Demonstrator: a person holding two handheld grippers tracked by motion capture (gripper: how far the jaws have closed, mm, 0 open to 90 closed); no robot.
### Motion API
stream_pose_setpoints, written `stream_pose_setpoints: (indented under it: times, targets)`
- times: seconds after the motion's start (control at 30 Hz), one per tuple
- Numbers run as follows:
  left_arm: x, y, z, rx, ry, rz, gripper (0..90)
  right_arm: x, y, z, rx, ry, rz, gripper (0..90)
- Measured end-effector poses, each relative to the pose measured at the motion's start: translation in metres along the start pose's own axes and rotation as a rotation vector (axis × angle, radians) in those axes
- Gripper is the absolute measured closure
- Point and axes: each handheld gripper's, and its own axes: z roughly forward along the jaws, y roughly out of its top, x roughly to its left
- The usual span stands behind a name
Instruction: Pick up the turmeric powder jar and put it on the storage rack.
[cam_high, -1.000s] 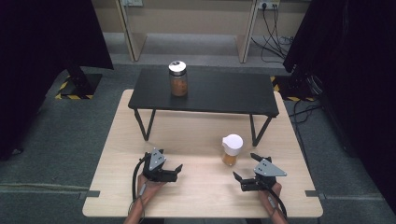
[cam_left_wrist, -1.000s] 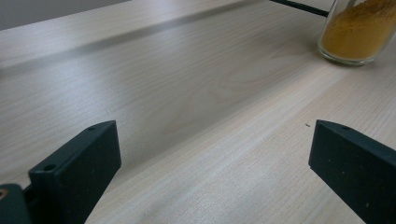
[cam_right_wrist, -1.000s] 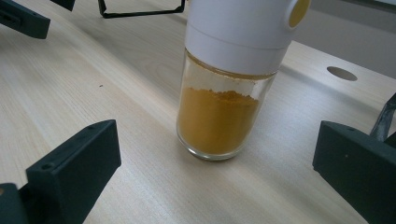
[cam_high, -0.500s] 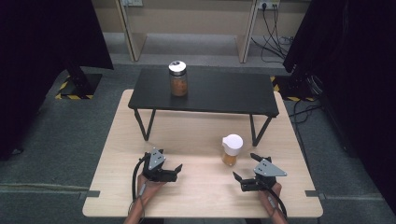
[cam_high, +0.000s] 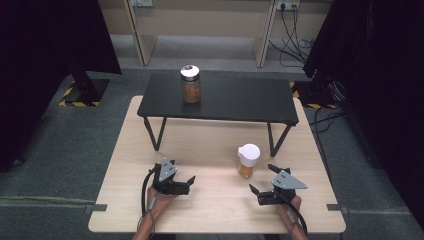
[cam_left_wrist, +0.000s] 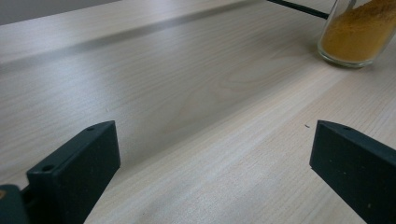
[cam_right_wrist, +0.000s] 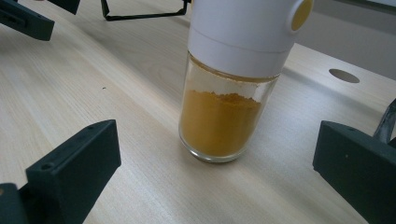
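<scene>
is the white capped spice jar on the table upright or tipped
Upright: the spice jar stands on its glass base on the table, white cap on top, yellow powder level inside.

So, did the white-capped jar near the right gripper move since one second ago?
No. The white-capped jar stands at the same spot beside the black stand's leg, and the right gripper has not touched it.

Spice jar (cam_right_wrist: 227, 88) stands before right gripper (cam_high: 264, 187); bare tabletop (cam_high: 215, 150) elsewhere.

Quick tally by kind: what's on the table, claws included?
Jars of orange powder: 2 (white-capped jar, jar on the black shelf)
Black shelf: 1
Claws, both open: 2 (left claw, right claw)
Total: 5
</scene>
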Motion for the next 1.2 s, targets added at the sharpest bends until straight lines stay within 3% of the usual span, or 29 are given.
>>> stream_pose_setpoints:
  times: [0.3,0.6,1.2]
  targets:
    - [0.0,0.0001,0.0,0.0,0.0,0.0,0.9,-0.0013,-0.0032,0.0008,-0.02,-0.011,0.033,0.5]
    - [-0.0001,0.0002,0.0001,0.001,0.0,0.001,0.9,0.0008,-0.0041,0.0022,-0.029,-0.022,0.036,0.6]
    - [0.0,0.0002,0.0001,0.001,0.0,-0.001,1.0,0.0033,-0.0096,0.0092,-0.085,-0.046,0.126,0.8]
